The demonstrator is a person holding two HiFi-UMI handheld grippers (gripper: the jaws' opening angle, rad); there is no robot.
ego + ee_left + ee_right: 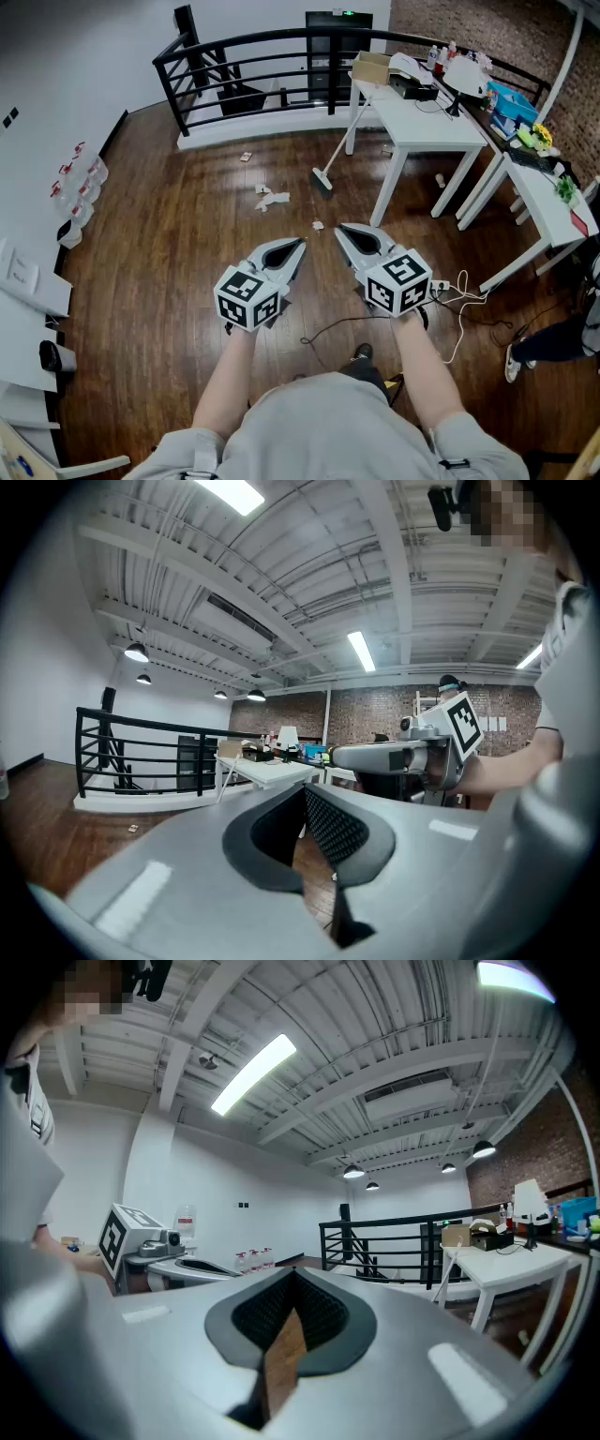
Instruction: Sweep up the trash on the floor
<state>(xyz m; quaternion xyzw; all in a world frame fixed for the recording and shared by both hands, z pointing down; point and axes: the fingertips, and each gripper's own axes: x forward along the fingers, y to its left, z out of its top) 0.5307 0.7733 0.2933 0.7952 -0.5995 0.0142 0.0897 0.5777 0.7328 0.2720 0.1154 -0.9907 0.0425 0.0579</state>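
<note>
Dark wood floor: crumpled white paper scraps lie near its middle, a small card scrap lies close to the railing-side edge, and a tiny white bit lies further in. The broom head rests on the boards just beside a leg of the white table, which stands toward the right edge. Loose cables trail over the floor's right side.
</note>
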